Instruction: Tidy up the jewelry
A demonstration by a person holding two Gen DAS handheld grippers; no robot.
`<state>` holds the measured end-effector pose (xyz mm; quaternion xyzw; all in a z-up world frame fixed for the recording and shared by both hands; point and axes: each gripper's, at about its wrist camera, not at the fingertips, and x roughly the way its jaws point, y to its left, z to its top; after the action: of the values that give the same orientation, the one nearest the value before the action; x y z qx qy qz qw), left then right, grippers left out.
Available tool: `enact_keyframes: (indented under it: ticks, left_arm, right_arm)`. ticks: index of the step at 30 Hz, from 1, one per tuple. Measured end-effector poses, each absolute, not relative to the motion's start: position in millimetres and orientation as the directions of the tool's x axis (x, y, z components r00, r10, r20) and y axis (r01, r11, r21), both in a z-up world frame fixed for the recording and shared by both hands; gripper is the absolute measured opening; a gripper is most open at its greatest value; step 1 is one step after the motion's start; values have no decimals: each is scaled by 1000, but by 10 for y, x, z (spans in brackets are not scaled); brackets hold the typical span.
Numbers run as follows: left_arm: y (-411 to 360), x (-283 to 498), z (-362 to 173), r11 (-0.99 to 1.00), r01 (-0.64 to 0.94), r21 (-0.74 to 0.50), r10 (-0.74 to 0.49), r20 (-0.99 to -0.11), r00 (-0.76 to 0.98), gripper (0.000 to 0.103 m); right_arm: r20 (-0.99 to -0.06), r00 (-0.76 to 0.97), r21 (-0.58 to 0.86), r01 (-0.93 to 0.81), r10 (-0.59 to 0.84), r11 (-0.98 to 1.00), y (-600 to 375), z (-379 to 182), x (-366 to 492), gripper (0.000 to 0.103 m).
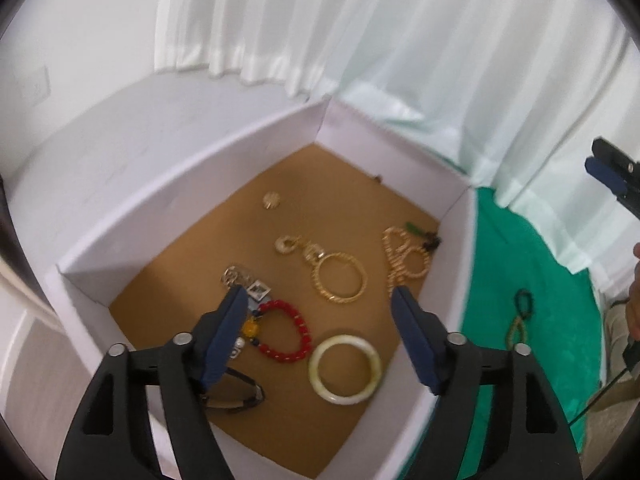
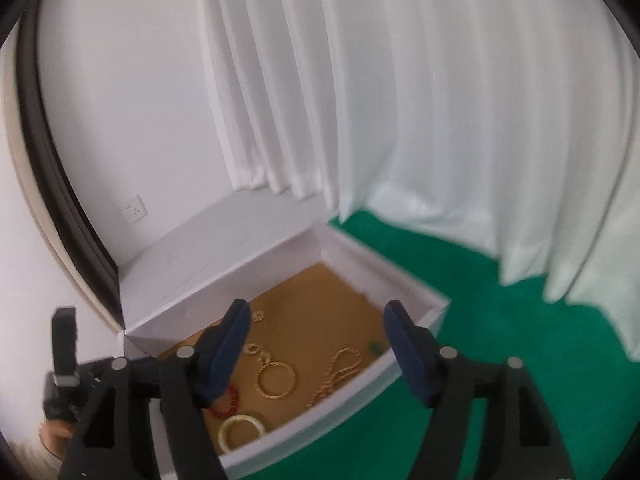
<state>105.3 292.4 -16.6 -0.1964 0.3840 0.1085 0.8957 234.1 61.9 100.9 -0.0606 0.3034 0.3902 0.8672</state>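
A white box (image 1: 192,196) with a brown floor holds jewelry: a red bead bracelet (image 1: 286,330), a pale jade bangle (image 1: 345,369), a gold ring pendant (image 1: 339,276), a gold chain (image 1: 402,258) and a black band (image 1: 236,394). My left gripper (image 1: 320,296) is open and empty above the box. A green and tan beaded string (image 1: 520,316) lies on the green cloth (image 1: 520,260) right of the box. My right gripper (image 2: 316,316) is open and empty above the box (image 2: 420,300); its tips also show at the right edge of the left wrist view (image 1: 608,174). The bangle (image 2: 240,432) and gold ring pendant (image 2: 276,380) show below it.
White curtains (image 1: 360,40) hang behind the table and drape onto the green cloth (image 2: 520,360). A white wall with a socket (image 2: 134,210) is at the left. The box lid (image 2: 208,256) stands open at the back left.
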Motion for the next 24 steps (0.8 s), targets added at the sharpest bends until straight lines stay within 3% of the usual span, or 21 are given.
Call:
enact_keyframes:
  ticks: [4, 9, 16, 24]
  left_arm:
    - [2590, 851, 24, 930, -269, -251, 34, -669, 742, 90]
    - [2036, 664, 3, 963, -128, -238, -57, -640, 766, 93]
    - [1201, 731, -443, 972, 81, -221, -218, -712, 668, 94]
    - [673, 927, -1002, 970, 122, -209, -241, -783, 573, 94]
  right_arm:
    - [-576, 549, 95, -691, 606, 716, 235, 944, 2136, 80]
    - [-660, 597, 18, -595, 456, 804, -275, 299, 1851, 80]
    - [-765, 576, 50, -392, 288, 919, -1056, -580, 1501, 80]
    - [-815, 568, -9, -208, 114, 978, -1742, -1150, 1241, 80]
